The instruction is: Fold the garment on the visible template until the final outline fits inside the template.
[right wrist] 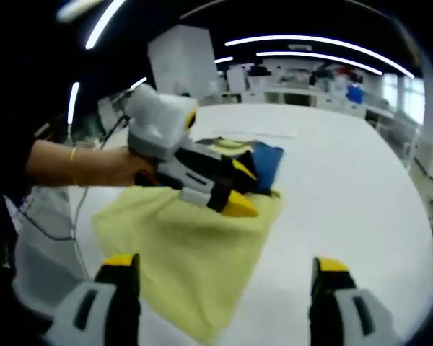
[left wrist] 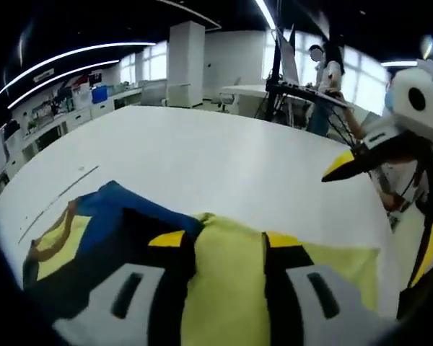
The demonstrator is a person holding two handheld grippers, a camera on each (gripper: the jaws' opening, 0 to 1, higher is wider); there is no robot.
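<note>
A yellow garment with a blue part lies spread on the white table. My left gripper, held by a hand, comes in from the left and is shut on the garment's far edge. In the left gripper view, yellow cloth bulges between the jaws of the left gripper, and the blue and dark parts lie to the left. My right gripper hangs open above the garment's near part with nothing in it. One of its fingertips shows at the right. Faint template lines cross the table.
A person stands beyond the table's far edge by a stand with a screen. A white pillar and cabinets are at the back. Bare table stretches beyond the garment. Cables hang at the table's left side.
</note>
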